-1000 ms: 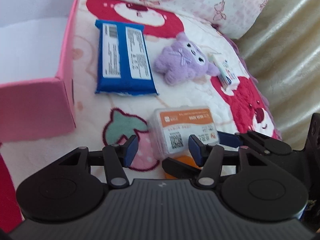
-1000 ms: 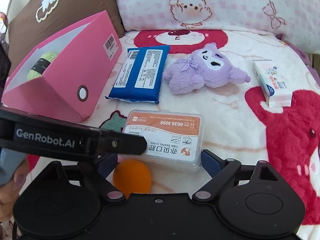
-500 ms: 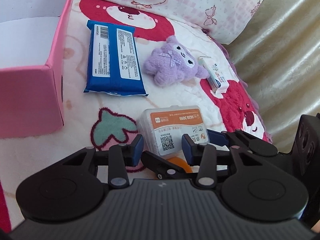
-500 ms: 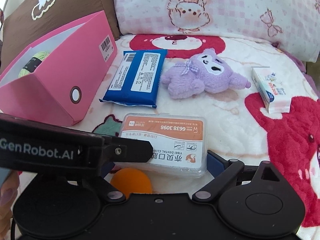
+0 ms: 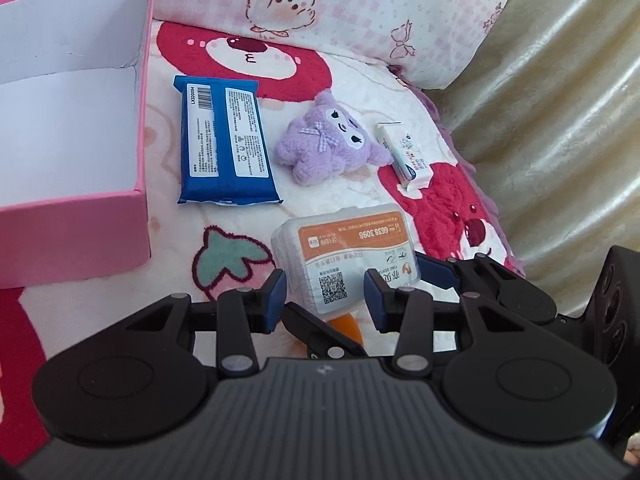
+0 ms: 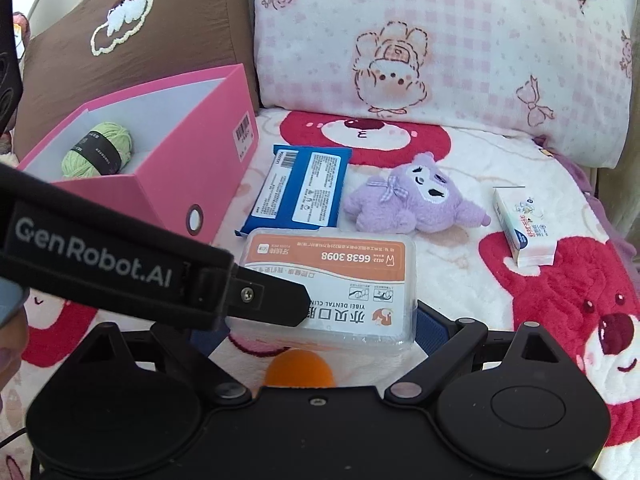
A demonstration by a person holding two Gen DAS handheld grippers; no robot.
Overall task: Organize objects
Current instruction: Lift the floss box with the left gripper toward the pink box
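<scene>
A clear floss-pick box with an orange label (image 5: 344, 252) (image 6: 340, 280) lies on the blanket in front of both grippers. My right gripper (image 6: 316, 330) is open, its fingers on either side of the box's near end; an orange ball (image 6: 301, 368) sits between them. My left gripper (image 5: 326, 300) is open just above the box, and crosses the right wrist view at the left (image 6: 256, 300). A blue wipes pack (image 5: 224, 146) (image 6: 300, 192), a purple plush (image 5: 328, 144) (image 6: 412, 200) and a small white carton (image 5: 404, 156) (image 6: 524, 224) lie further back.
An open pink box (image 5: 140, 128) (image 6: 192, 168) stands at the left, with a green yarn ball (image 6: 98, 150) inside. A pink checked pillow (image 6: 440, 40) and a brown pillow (image 6: 140, 40) line the back. A pale curtain (image 5: 560, 120) hangs at the right.
Both grippers have drawn back and tilted up a little, so more of the pillows and the pink box shows. The floss-pick box and other objects have not moved.
</scene>
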